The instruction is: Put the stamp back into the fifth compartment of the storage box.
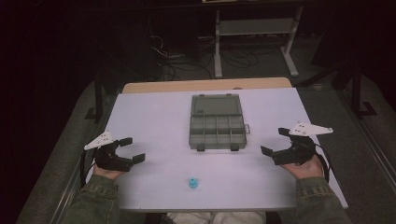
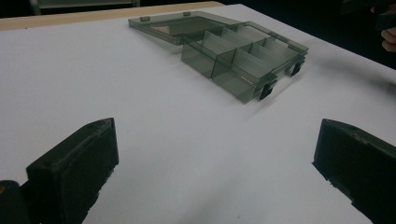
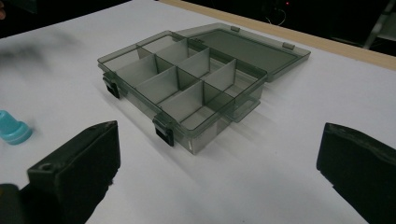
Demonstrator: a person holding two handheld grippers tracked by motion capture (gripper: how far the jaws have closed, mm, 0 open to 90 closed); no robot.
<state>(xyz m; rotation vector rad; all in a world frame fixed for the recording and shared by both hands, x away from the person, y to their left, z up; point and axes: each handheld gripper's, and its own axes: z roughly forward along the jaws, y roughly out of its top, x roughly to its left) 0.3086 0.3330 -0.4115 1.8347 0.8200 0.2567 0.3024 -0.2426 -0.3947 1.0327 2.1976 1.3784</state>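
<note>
Two tools rest on the white desk (image 1: 154, 186) in the high view: the left tool (image 1: 132, 149) and right tool (image 1: 275, 141), jaws apart, flank the open compartment box (image 1: 217, 122); a blue cap (image 1: 193, 182) lies nearer the person than the box. Left gripper view: box (image 2: 233, 56) beyond spread, empty jaws. Right gripper view: box (image 3: 196, 84) ahead, cap (image 3: 13, 128) to its left, jaws apart.

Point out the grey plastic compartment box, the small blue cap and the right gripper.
Grey transparent plastic compartment box (image 1: 217, 131): high view, a middle divider.
Small blue plastic cap (image 1: 193, 183): high view, its top.
Right gripper (image 1: 275, 141): high view, midway between its fingertips.
</note>
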